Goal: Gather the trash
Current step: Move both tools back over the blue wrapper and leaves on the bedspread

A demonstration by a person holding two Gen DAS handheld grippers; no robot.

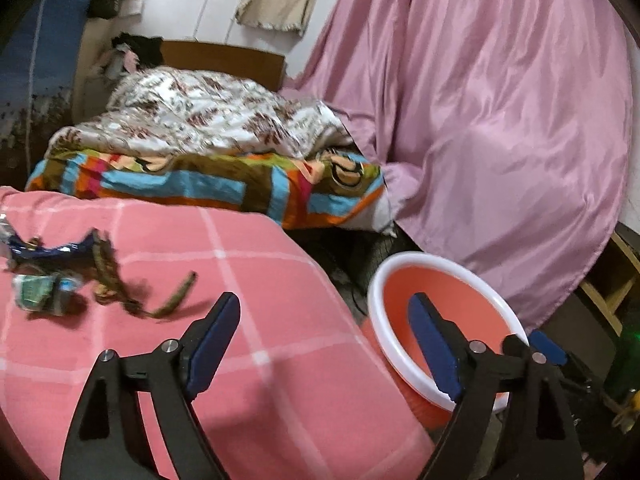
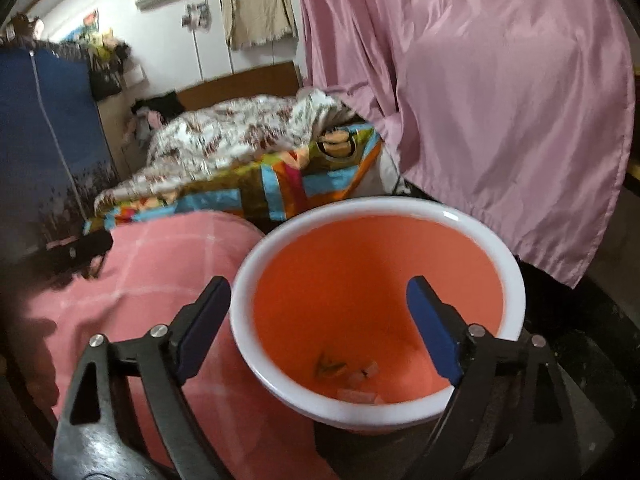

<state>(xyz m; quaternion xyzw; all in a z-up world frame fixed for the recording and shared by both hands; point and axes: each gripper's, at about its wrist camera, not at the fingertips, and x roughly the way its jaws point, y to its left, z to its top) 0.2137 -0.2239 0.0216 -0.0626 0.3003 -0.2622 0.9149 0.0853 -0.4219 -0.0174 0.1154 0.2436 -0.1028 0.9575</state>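
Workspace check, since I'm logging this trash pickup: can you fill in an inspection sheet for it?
Surface: pink checked blanket, bare at its near end.
Job's things: orange bin with white rim beside the blanket, a few scraps at its bottom; wrappers and a dark green strip lie on the blanket.
Clutter: patterned quilts piled on the bed behind.
Grippers: left gripper open, nothing between its fingers; right gripper open over the bin, nothing held.
Cables: thin white cords on the far wall.
Surroundings: pink curtain, blue wardrobe, beige towel on the wall.
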